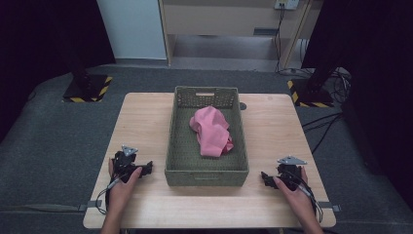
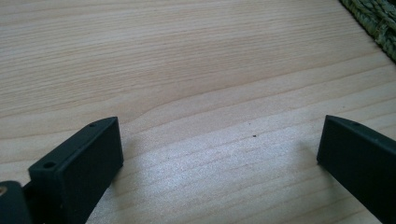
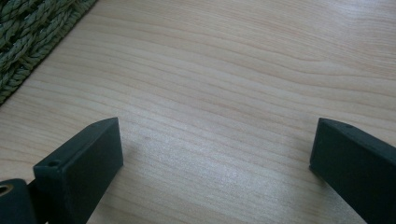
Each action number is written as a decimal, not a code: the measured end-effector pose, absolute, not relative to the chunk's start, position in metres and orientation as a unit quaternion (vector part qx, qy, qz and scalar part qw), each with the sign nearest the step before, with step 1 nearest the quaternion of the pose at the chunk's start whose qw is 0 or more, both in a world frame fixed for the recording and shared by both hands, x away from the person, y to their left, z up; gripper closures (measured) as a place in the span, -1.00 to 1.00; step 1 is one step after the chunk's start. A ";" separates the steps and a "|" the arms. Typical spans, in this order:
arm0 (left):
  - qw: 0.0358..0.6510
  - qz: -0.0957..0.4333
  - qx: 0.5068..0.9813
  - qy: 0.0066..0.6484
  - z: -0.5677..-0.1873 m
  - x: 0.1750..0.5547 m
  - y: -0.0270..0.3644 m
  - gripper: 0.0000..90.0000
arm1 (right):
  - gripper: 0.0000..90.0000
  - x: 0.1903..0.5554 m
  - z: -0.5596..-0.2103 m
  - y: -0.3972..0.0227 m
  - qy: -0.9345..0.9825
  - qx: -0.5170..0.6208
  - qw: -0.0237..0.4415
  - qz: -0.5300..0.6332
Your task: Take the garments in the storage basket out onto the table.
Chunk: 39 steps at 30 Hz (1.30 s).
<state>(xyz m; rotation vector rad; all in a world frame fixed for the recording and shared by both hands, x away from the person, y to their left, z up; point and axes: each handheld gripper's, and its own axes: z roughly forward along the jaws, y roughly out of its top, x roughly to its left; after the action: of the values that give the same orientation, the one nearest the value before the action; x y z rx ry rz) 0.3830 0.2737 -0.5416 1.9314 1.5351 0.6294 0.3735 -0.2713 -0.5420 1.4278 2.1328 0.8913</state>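
1. Crumpled pink cloth [image 1: 212,130] lies inside the green woven rectangular basket [image 1: 206,171], mid light wooden surface [image 1: 272,131].
2. Left gripper [image 1: 146,168] rests left of basket, jaws apart, empty.
3. Right gripper [image 1: 267,179] rests right of basket, jaws apart, empty.

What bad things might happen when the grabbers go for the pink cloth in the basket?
The pink cloth lies crumpled, so a jaw may pinch only one fold and the rest may drag. The green basket has tall walls; the left gripper or right gripper might bump one and shove it across the table.
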 end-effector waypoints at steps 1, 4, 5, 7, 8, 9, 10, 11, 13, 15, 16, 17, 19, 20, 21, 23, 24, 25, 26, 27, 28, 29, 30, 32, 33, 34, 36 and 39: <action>0.293 0.236 0.725 0.576 -0.542 0.383 0.274 -1.00 | -0.95 0.373 -0.542 -0.271 0.767 0.514 0.211 0.321; 0.293 0.236 0.725 0.576 -0.542 0.383 0.274 -1.00 | -0.90 0.373 -0.541 -0.271 0.767 0.514 0.210 0.322; 0.293 0.236 0.725 0.576 -0.542 0.383 0.274 -1.00 | -0.90 0.373 -0.541 -0.271 0.767 0.514 0.210 0.322; 0.293 0.236 0.725 0.576 -0.542 0.383 0.274 -1.00 | -0.90 0.372 -0.538 -0.271 0.763 0.513 0.205 0.335; 0.293 0.236 0.725 0.576 -0.542 0.383 0.274 -1.00 | -0.90 0.372 -0.538 -0.271 0.763 0.513 0.205 0.335; 0.293 0.236 0.725 0.576 -0.542 0.383 0.274 -1.00 | -0.89 0.371 -0.535 -0.271 0.764 0.508 0.211 0.338; 0.293 0.236 0.725 0.576 -0.542 0.383 0.274 -1.00 | -0.89 0.371 -0.533 -0.271 0.765 0.507 0.212 0.337; 0.293 0.236 0.725 0.576 -0.542 0.383 0.274 -1.00 | -0.90 0.370 -0.532 -0.270 0.764 0.507 0.210 0.339; 0.293 0.236 0.725 0.577 -0.542 0.383 0.274 -1.00 | -0.90 0.369 -0.530 -0.270 0.766 0.505 0.208 0.339; 0.293 0.236 0.725 0.576 -0.542 0.383 0.274 -1.00 | -0.90 0.369 -0.528 -0.269 0.766 0.502 0.209 0.341; 0.293 0.236 0.725 0.576 -0.542 0.383 0.274 -1.00 | -0.90 0.369 -0.528 -0.269 0.766 0.502 0.209 0.341; 0.293 0.236 0.725 0.576 -0.542 0.383 0.274 -1.00 | -0.91 0.368 -0.527 -0.270 0.766 0.501 0.210 0.343; 0.293 0.236 0.725 0.576 -0.542 0.383 0.274 -1.00 | -0.91 0.367 -0.523 -0.269 0.767 0.498 0.209 0.346; 0.293 0.236 0.725 0.576 -0.542 0.383 0.274 -1.00 | -0.91 0.367 -0.523 -0.269 0.767 0.498 0.209 0.346; 0.293 0.236 0.725 0.576 -0.542 0.383 0.274 -1.00 | -0.91 0.366 -0.519 -0.268 0.769 0.495 0.211 0.346; 0.293 0.236 0.725 0.576 -0.542 0.383 0.274 -1.00 | -0.91 0.366 -0.517 -0.269 0.768 0.494 0.213 0.348; 0.293 0.236 0.725 0.576 -0.542 0.383 0.274 -1.00 | -0.91 0.365 -0.512 -0.269 0.765 0.496 0.210 0.354; 0.293 0.236 0.725 0.576 -0.542 0.383 0.274 -1.00 | -0.91 0.365 -0.512 -0.269 0.765 0.496 0.210 0.354; 0.293 0.236 0.725 0.576 -0.542 0.383 0.274 -1.00 | -0.91 0.365 -0.506 -0.268 0.763 0.496 0.212 0.356; 0.293 0.236 0.725 0.576 -0.542 0.383 0.274 -1.00 | -0.91 0.365 -0.504 -0.268 0.764 0.494 0.214 0.355; 0.293 0.236 0.725 0.576 -0.542 0.383 0.274 -1.00 | -0.91 0.365 -0.502 -0.268 0.765 0.494 0.215 0.354; 0.293 0.236 0.725 0.576 -0.542 0.383 0.274 -1.00 | -0.91 0.365 -0.502 -0.268 0.765 0.494 0.215 0.354; 0.293 0.236 0.725 0.576 -0.542 0.383 0.274 -1.00 | -0.91 0.365 -0.500 -0.269 0.765 0.493 0.218 0.353; 0.293 0.236 0.725 0.576 -0.542 0.383 0.274 -1.00 | -0.91 0.364 -0.494 -0.270 0.762 0.494 0.221 0.356; 0.293 0.236 0.725 0.576 -0.542 0.383 0.274 -1.00 | -0.91 0.364 -0.494 -0.270 0.762 0.494 0.221 0.356; 0.293 0.236 0.725 0.576 -0.542 0.383 0.274 -1.00 | -0.91 0.363 -0.490 -0.271 0.762 0.493 0.223 0.356; 0.293 0.236 0.725 0.576 -0.542 0.383 0.274 -1.00 | -0.91 0.363 -0.488 -0.271 0.763 0.492 0.224 0.355; 0.293 0.236 0.725 0.576 -0.542 0.383 0.274 -1.00 | -0.91 0.361 -0.481 -0.272 0.763 0.488 0.226 0.358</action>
<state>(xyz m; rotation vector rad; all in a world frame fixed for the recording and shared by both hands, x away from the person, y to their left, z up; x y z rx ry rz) 0.3830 0.2737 -0.5416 1.9321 1.5349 0.6289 0.3609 -0.2719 -0.4808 1.3450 2.1045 0.9867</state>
